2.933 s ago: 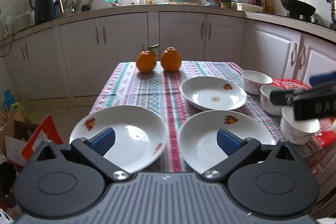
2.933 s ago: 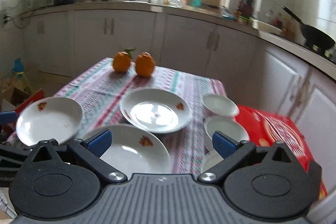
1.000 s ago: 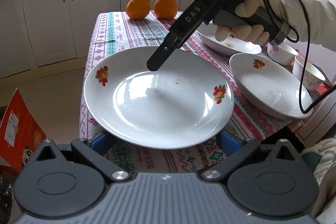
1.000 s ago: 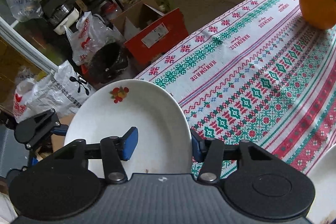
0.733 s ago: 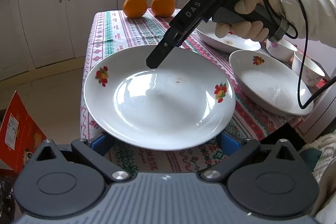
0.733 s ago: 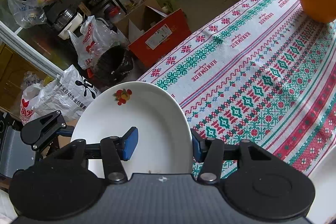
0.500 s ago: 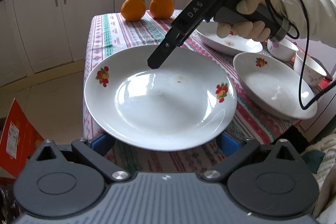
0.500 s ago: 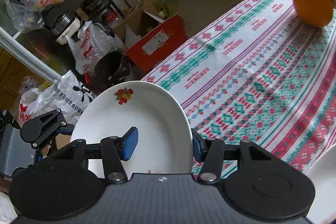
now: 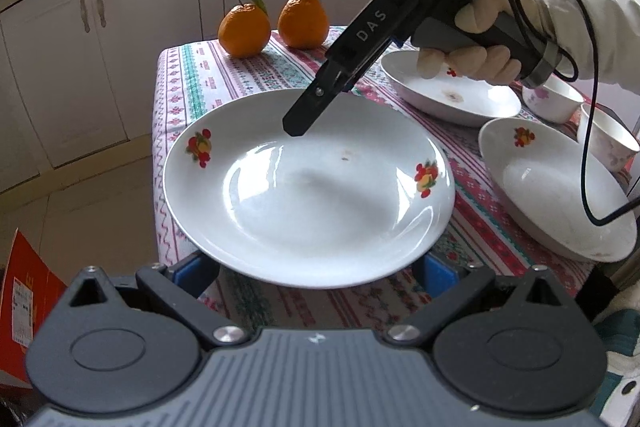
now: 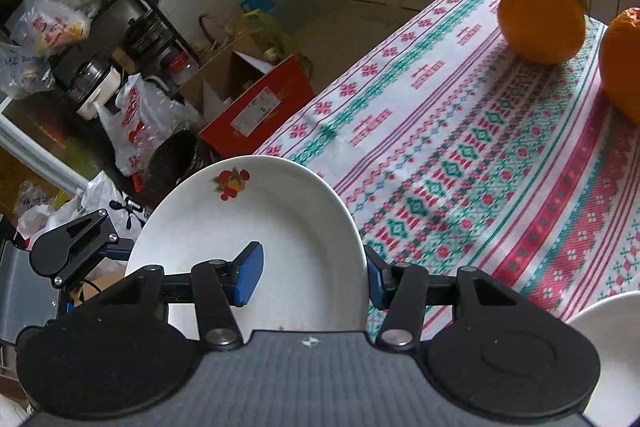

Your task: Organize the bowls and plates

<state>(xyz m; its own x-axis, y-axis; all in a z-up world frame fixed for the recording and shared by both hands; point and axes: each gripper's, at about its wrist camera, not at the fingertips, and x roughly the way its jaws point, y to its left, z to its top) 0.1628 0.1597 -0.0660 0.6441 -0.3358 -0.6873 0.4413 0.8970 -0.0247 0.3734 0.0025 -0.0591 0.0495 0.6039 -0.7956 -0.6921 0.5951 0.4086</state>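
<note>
A: Where do we stand?

B: My right gripper [image 10: 310,277] has its jaws clenched across the rim of the plate [image 9: 308,187], one blue pad inside the dish and one outside. In the left wrist view the plate fills the middle of the frame, with its near edge above my left gripper [image 9: 316,269].

A: Is the left one holding it too?

B: I cannot tell. Its blue pads sit under the plate's near edge, wide apart, and contact is hidden. The plate looks raised off the surface [image 9: 188,83], judging by the cloth visible beneath its rim.

A: Which step is this?

B: Carrying the first plate toward the others, I judge. The second plate [image 9: 556,187] lies at centre right of that frame, the third plate [image 9: 448,93] behind it, and two bowls [image 9: 554,101] at the right edge.

A: Next?

B: Move the plate rightward over the second plate, keep it level, lower it until nested, then release.
</note>
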